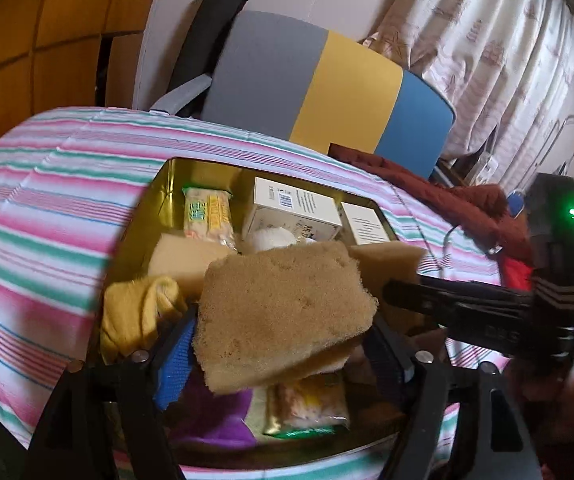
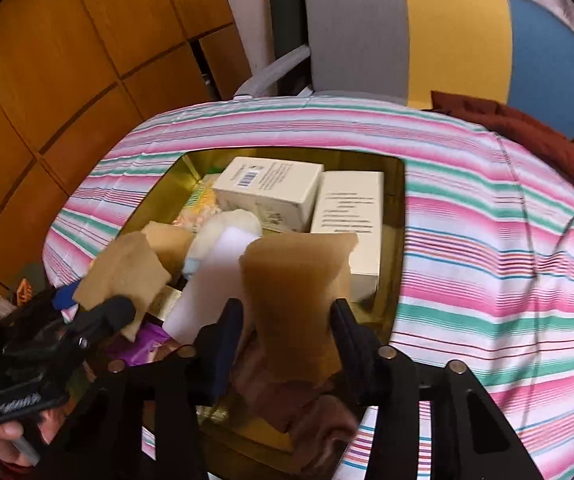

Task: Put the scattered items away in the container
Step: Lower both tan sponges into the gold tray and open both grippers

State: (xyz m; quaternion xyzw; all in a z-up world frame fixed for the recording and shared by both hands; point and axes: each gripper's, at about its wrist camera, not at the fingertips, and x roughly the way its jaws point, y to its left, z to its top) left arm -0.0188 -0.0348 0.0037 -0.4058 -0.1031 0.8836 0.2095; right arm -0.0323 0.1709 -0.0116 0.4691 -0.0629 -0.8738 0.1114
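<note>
Holding two sponges over our gold tin on the striped cloth, left gripper wide around a brown sponge, right gripper squeezing a tan sponge.

Container: rectangular gold-coloured tin, open-topped, resting on the striped cloth, already well filled.

Contents, far end: two white cartons side by side, the left one bearing a barcode and lying tilted against its neighbour. Beside them, a yellow-and-white snack packet and a white fluffy item.

Centre: a white foam block, leaning.

Near end: a yellow cloth, bunched against the tin wall; a purple wrapper; a second snack packet lying flat.

Two tan sponges are above the contents, not resting: one coarse-faced, tilted; the other smooth, squeezed narrow at its lower end.
</note>
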